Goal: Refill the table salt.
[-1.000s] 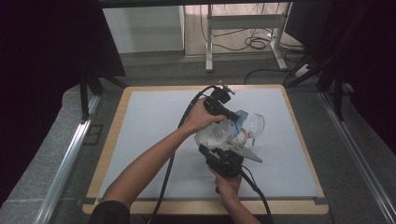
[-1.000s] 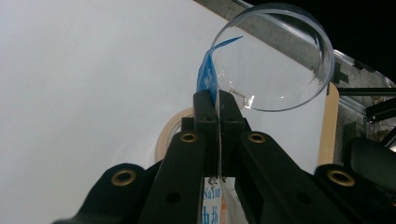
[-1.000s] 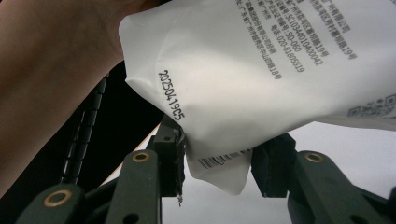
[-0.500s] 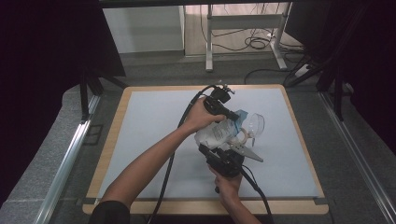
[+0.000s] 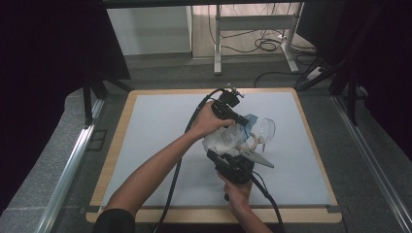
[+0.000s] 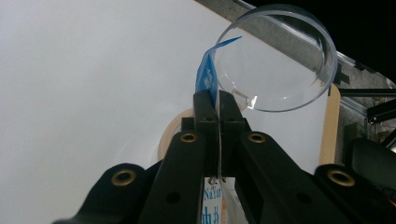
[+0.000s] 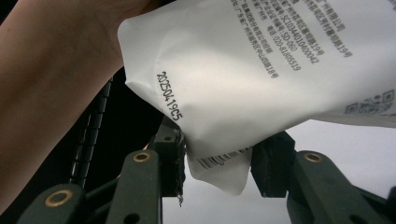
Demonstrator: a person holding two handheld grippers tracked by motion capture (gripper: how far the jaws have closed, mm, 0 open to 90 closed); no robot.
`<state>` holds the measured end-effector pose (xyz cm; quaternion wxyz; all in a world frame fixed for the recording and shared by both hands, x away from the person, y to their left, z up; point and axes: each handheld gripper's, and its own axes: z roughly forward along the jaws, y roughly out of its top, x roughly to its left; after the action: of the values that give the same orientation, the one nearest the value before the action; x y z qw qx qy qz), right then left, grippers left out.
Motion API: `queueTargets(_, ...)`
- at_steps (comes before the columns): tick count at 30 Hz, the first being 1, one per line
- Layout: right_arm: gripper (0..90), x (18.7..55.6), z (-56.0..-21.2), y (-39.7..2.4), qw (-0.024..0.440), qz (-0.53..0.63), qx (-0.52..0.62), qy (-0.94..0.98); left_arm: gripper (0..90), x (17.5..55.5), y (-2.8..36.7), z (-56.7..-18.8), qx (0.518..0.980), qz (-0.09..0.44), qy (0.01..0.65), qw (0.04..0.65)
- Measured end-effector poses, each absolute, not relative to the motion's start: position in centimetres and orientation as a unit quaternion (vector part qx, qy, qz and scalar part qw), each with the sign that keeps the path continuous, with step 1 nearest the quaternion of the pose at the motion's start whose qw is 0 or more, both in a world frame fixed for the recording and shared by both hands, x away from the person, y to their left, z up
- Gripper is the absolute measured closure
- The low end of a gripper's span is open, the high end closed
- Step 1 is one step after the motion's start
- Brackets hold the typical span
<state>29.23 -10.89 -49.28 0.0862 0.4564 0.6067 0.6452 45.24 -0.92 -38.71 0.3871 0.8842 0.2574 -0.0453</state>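
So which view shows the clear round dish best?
The left gripper view: the clear dish shows large there, whole rim visible, just beyond the left gripper pinching the pouch's blue edge. The high view shows the dish small on the table. The right gripper view shows the white pouch instead.

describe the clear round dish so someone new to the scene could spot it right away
On the pale mat covering the table, look right of the white pouch held between the two grippers. The clear round dish sits there, the only see-through thing beside the printed pouch.
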Motion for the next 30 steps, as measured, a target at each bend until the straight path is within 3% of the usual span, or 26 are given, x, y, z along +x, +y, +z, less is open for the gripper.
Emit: queueTargets(30,60.2,29.19,-48.98,-11.09,0.075,0.655,0.458,0.596,90.0,45.46,-1.16,-38.61,0.886,-0.052,0.257,0.383)
